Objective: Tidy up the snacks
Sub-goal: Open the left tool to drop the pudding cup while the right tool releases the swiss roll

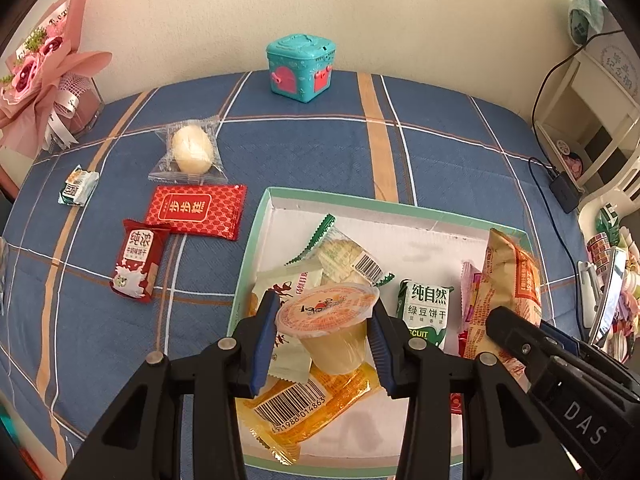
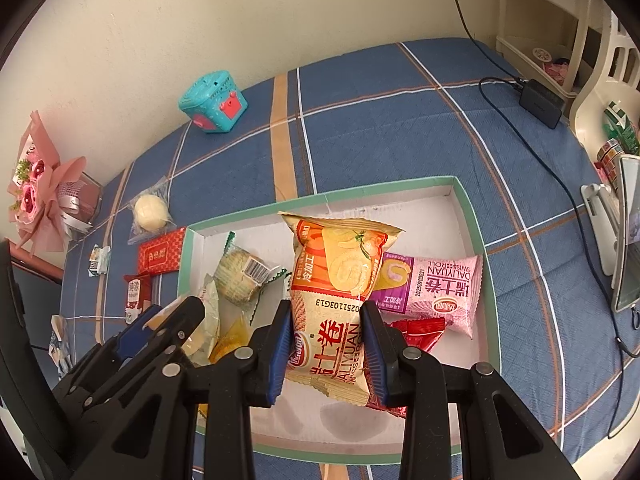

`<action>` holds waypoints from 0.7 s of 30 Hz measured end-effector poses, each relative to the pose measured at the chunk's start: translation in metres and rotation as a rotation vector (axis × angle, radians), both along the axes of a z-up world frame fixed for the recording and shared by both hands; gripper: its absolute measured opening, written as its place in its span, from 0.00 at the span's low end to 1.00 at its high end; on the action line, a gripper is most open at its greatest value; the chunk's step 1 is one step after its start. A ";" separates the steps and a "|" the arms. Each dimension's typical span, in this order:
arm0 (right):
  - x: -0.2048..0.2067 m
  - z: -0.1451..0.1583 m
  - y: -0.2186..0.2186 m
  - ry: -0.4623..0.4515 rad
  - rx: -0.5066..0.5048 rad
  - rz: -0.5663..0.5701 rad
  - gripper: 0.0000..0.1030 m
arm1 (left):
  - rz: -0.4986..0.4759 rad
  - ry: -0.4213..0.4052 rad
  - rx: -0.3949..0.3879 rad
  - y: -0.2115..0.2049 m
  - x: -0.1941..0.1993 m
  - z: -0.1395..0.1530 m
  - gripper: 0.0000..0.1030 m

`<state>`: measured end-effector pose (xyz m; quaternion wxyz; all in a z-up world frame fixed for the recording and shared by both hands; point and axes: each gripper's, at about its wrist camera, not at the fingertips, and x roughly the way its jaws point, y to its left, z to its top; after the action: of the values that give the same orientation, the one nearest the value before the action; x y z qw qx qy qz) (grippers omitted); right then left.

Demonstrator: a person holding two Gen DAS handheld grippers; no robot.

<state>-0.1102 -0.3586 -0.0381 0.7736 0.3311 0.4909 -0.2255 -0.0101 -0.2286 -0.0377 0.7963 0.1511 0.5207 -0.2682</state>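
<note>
Snacks lie partly inside a shallow white box with a green rim (image 1: 256,248), and partly on the blue plaid cloth (image 1: 440,152) to its left. The left gripper (image 1: 322,338) is clamped on a jelly cup (image 1: 332,326) with an orange printed seal; its blue pads (image 1: 264,340) press on both sides of the cup, which tilts over the near left part of the box. Under the cup there is an orange transparent packet with a barcode (image 1: 304,400) and a cream sachet (image 1: 288,288). Beside them lie a round cake in a clear wrapper with green zigzag ends (image 1: 344,256) and a green-and-white mung bean biscuit pack (image 1: 426,312).

The right gripper (image 2: 326,344) is clamped on an orange Daliyuan Swiss roll bag (image 2: 340,276), which stands upright between the pads above the box floor. Behind it a pink Swiss roll bag (image 2: 440,286) lies flat in the right part of the box, and a red wrapper (image 2: 420,330) is just beside the right pad.

Outside the box, on the cloth, are a red patterned packet (image 1: 196,212), a dark red milk biscuit pack (image 1: 138,264), a pale round bun in a clear bag (image 1: 191,150) and a small green-white pack (image 1: 78,186). A teal toy chest (image 1: 301,67) stands near the wall, and a pink bouquet (image 1: 40,64) is at the far left.
</note>
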 end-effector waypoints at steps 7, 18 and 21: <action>0.002 -0.004 0.000 0.017 0.008 0.006 0.36 | -0.006 0.018 0.006 -0.001 0.000 -0.004 0.43; 0.003 -0.004 0.000 0.034 -0.001 0.007 0.36 | -0.009 0.009 -0.004 -0.001 0.000 0.004 0.45; 0.004 -0.004 0.000 0.038 -0.002 0.005 0.36 | -0.006 0.007 -0.007 0.000 0.000 0.006 0.45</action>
<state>-0.1063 -0.3581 -0.0416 0.7651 0.3244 0.5063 -0.2303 -0.0099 -0.2282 -0.0312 0.7940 0.1490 0.5223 -0.2731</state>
